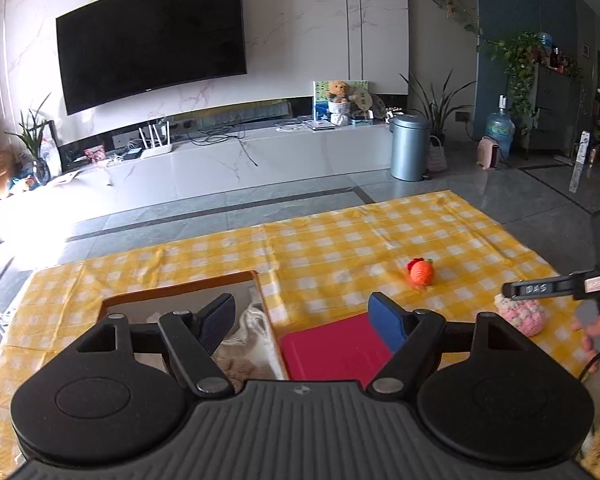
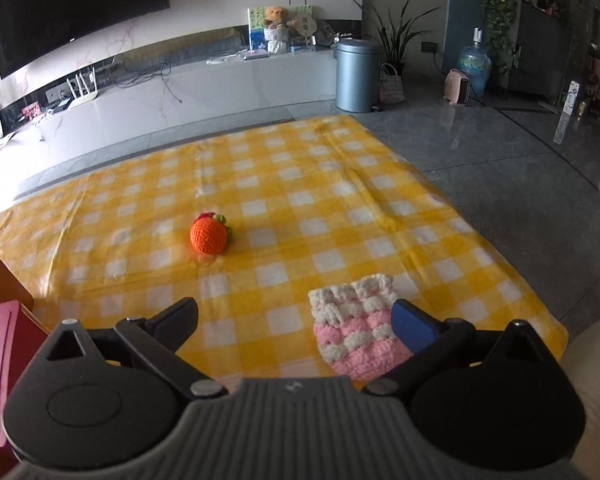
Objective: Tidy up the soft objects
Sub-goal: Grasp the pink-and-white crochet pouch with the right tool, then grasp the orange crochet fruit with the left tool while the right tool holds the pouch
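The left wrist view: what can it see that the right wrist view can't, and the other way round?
Only the left wrist view shows the inside of the wooden box, with pale soft things already in it, and the right tool reaching in from the side. Only the right wrist view shows the whole pink-and-white crochet pouch lying by its own open tool, not gripped. Both show the orange crochet fruit on the yellow checked cloth, the red lid, and the left tool open and empty only in its own view.

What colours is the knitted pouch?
The knitted pouch has pink and white stripes, clearest in the right wrist view.
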Demonstrator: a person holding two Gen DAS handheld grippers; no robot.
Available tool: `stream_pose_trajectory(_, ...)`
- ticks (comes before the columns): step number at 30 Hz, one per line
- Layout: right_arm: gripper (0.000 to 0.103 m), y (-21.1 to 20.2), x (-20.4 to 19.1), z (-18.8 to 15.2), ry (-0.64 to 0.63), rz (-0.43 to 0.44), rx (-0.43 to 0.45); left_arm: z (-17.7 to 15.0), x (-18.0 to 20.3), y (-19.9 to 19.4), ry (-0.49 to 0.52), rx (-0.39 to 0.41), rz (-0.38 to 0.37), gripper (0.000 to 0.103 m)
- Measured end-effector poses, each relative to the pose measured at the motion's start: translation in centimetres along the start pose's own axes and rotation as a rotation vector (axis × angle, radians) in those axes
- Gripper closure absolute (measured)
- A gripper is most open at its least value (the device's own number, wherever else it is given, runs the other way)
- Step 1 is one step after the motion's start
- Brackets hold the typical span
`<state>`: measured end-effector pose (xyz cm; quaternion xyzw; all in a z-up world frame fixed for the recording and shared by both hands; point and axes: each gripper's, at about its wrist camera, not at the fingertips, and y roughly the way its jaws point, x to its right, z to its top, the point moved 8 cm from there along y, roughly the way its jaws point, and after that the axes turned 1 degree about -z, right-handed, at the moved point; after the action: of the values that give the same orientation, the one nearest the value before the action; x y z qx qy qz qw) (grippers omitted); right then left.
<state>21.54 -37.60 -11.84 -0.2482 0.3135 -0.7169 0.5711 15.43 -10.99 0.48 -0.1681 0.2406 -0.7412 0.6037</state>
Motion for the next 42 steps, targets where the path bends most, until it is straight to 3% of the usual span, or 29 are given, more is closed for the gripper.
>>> stream_pose_trajectory(2, 0.002, 1.6, 0.3, -0.6, -0.016, -0.037, -0.041, 0.2, 1.3, 0.5, 0.011, -0.013, -0.022, 0.014)
stream_pose_trajectory(5, 0.002, 4.1, 1.6, -1.3, -0.042, -0.163, -0.102, 0.2, 3.0, 1.6, 0.027, -0.032, -0.042, 0.014)
stream_pose_trajectory(7, 0.002, 5.8, 2.4, -1.6, -0.06, -0.188, -0.129, 0.0, 4.0, 2.8, 0.034, -0.058, -0.054, 0.014)
stream_pose_trajectory(15, 0.002, 9.6, 4.9, -2.4, 0.04, -0.147, -0.106, -1.7, 5.0, 6.6, 0.052, -0.177, -0.03, 0.018)
stream_pose_trajectory(20, 0.002, 11.2, 5.4, -2.7, 0.061, -0.185, -0.14, -2.9, 5.9, 7.7, 0.097, -0.268, -0.077, 0.019)
stream_pose_trajectory(26, 0.002, 11.7, 6.1, -2.7, 0.124, -0.143, -0.147, -3.6, 6.8, 7.3, 0.226, -0.255, -0.044, 0.019)
stream_pose_trajectory(30, 0.003, 11.7, 5.8, -2.6, 0.108, -0.141, -0.159, -3.9, 7.1, 7.2, 0.259, -0.263, -0.043, 0.019)
stream_pose_trajectory(32, 0.009, 11.5, 5.5, -2.5, 0.096, -0.132, -0.147, -3.6, 7.0, 7.4, 0.255, -0.268, -0.041, 0.019)
stream_pose_trajectory(34, 0.024, 11.2, 5.0, -2.2, 0.064, -0.117, -0.131, -2.9, 6.6, 7.8, 0.229, -0.262, -0.028, 0.019)
stream_pose_trajectory(42, 0.041, 10.7, 4.1, -2.1, 0.053, -0.079, -0.132, -1.1, 6.5, 11.9, 0.226, -0.313, 0.013, 0.019)
